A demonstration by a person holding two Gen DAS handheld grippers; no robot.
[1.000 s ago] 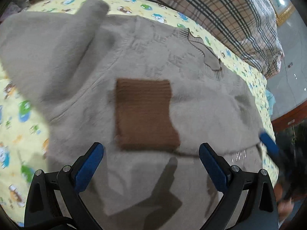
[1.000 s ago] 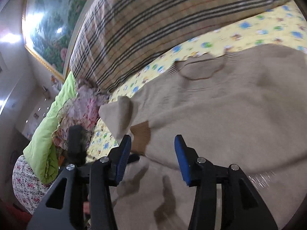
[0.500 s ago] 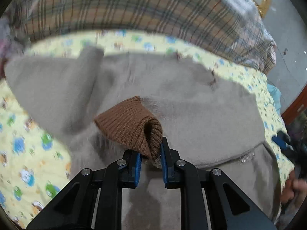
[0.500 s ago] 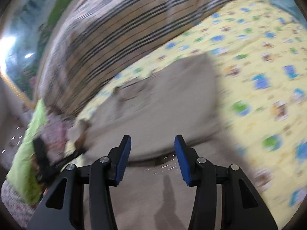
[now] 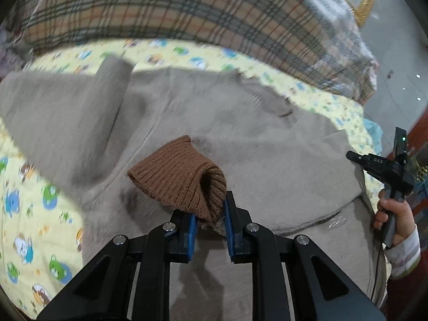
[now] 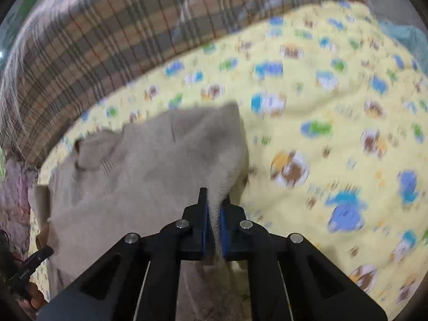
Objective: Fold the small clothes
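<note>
Pinching the brown ribbed cuff [image 5: 179,182] between its pads, the left gripper [image 5: 210,227] lifts it off the beige sweater [image 5: 240,139] spread ahead on the bed [image 6: 334,112], while the right gripper [image 6: 213,230] clamps the sweater's side edge, seemingly to fold both inward.

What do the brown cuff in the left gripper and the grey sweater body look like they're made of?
The brown cuff, pinched in the left gripper, looks like a chunky rib knit, probably wool or acrylic: its raised parallel ridges are plain to see. The grey sweater, whose edge sits in the right gripper, looks like a finer, soft, slightly fuzzy knit with a matte surface; the fibre itself can't be told.
</note>
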